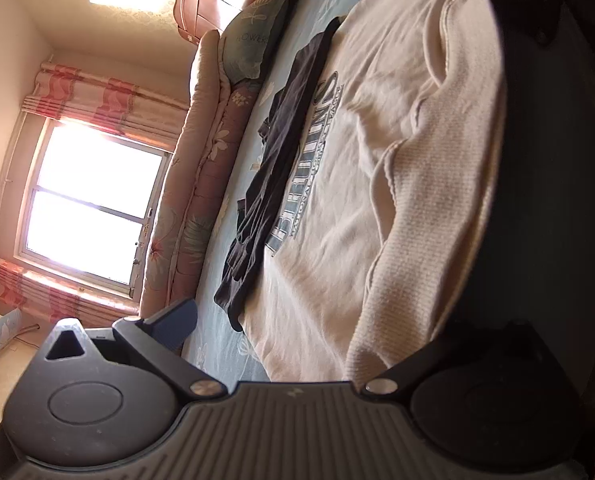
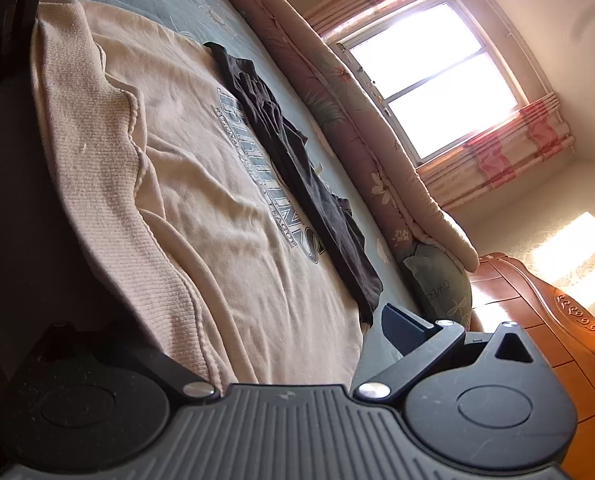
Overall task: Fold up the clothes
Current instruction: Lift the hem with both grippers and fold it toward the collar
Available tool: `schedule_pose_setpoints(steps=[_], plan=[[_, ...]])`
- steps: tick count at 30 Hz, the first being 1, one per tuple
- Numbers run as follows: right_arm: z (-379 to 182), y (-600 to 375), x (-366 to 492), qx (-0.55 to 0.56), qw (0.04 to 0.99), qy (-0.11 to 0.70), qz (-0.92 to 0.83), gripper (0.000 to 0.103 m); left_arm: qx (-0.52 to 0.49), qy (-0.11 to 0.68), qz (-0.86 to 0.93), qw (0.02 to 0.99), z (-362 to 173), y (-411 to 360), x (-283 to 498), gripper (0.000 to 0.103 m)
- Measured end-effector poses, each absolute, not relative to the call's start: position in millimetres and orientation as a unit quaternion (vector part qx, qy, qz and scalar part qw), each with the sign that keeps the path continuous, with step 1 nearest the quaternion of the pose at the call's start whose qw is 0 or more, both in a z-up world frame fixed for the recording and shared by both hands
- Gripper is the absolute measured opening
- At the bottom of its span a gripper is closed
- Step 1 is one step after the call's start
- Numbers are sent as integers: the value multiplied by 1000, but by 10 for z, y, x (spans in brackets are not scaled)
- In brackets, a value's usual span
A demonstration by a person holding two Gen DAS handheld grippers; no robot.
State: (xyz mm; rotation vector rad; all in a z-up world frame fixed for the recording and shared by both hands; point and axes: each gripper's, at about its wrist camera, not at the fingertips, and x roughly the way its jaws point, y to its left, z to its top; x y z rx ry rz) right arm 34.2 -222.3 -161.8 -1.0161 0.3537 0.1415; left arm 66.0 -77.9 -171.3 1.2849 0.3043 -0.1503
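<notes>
Cream knit sweatshirt (image 1: 377, 168) lies flat on teal bedsheet (image 1: 233, 208), ribbed hem between both grippers' spread jaws; left gripper (image 1: 297, 344), right gripper (image 2: 281, 344) equally near, nothing pinched.

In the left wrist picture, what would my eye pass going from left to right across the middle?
Window → rolled floral quilt → blue bedsheet → dark garment → cream sweatshirt with its printed lettering, then its ribbed hem at the bed's edge.
</notes>
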Motion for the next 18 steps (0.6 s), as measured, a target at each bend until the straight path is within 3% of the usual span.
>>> schedule_pose_setpoints(steps=[4, 18], plan=[[-1604, -2182, 285, -513, 847, 129, 42, 103, 592, 135, -61, 792, -1604, -773, 711, 103], [-1367, -2238, 711, -510, 853, 109, 9, 103, 582, 129, -33, 802, -1442, -742, 1226, 103]])
